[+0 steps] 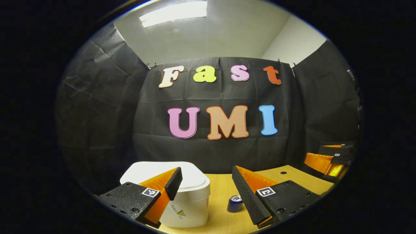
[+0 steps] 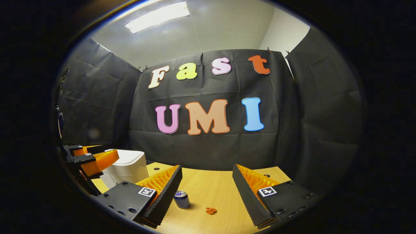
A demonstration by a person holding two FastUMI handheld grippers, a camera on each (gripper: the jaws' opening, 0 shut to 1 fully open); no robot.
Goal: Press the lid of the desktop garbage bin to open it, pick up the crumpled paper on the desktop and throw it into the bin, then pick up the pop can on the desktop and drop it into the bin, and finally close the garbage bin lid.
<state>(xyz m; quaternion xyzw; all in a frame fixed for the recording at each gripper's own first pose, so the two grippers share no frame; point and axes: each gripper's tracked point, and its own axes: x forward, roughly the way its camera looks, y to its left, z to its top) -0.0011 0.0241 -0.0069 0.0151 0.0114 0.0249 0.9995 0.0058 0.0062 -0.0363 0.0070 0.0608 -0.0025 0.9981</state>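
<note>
Nothing of the task looks done yet, as far as I can judge. In the left gripper view the white garbage bin [image 1: 190,198] stands at the lower left of the frame on the wooden desktop [image 1: 221,191], and its lid [image 1: 195,177] lies flat and closed on top. The left gripper [image 1: 208,185] hangs just above and in front of it, its fingers spread wide and holding nothing. So the first step, to press the lid, is still to come, and after it both objects and the closing.

In the right gripper view the pop can [image 2: 182,199] stands upright at the lower middle of the frame, its long axis vertical and its top pointing up. The crumpled paper [image 2: 211,211], a small orange lump, lies just to the right of the can, near it but apart; it is too small to tell any direction. The right gripper [image 2: 208,185] is also wide open and empty, above the desktop, with both objects low between its fingers. The bin shows there at the left edge, with the left gripper beside it.
</note>
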